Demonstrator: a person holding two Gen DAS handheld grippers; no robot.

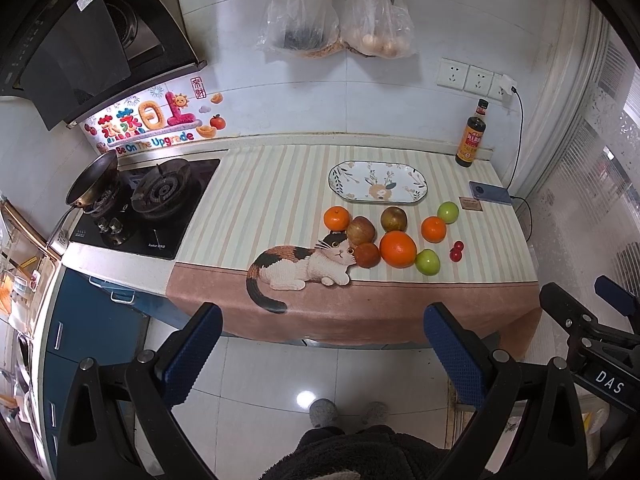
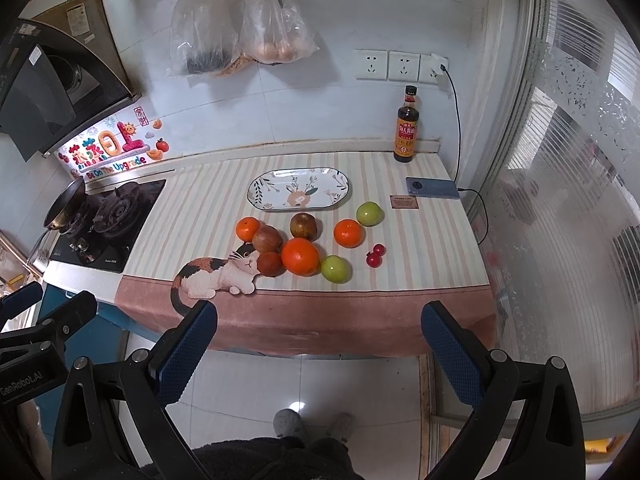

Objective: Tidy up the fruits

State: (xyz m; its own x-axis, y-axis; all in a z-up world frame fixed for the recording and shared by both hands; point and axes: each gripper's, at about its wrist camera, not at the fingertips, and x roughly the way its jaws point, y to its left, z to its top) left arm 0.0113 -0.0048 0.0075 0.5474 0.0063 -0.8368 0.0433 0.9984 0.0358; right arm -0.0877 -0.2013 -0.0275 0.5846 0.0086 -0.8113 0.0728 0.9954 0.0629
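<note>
Both claws are hanging back off the counter edge over the floor, nothing held: left gripper [image 1: 322,344] is standing wide open, right gripper [image 2: 318,344] likewise spread apart and empty. Fruit is sitting loose on the striped cloth [image 2: 200,216], none on the oval plate [image 2: 298,189] lying just behind the pile. The big orange [image 2: 300,256] is pressing against a brown apple [image 2: 270,264] and a green apple [image 2: 336,269]; a second brown fruit [image 2: 267,239] is touching a small mandarin [image 2: 247,229]. A third brown one [image 2: 303,226] is partly hidden behind the big orange. Another mandarin [image 2: 349,233] and green apple [image 2: 369,213] are sitting slightly apart to the right, two small red fruits [image 2: 375,255] nearby, too small to identify. Sauce bottle [image 2: 406,126] is standing at the back wall; phone [image 2: 432,188] is charging beside it. Bag contents on the wall [image 1: 340,16] are hard to make out. Person's body is cut off at the frame bottom.
</note>
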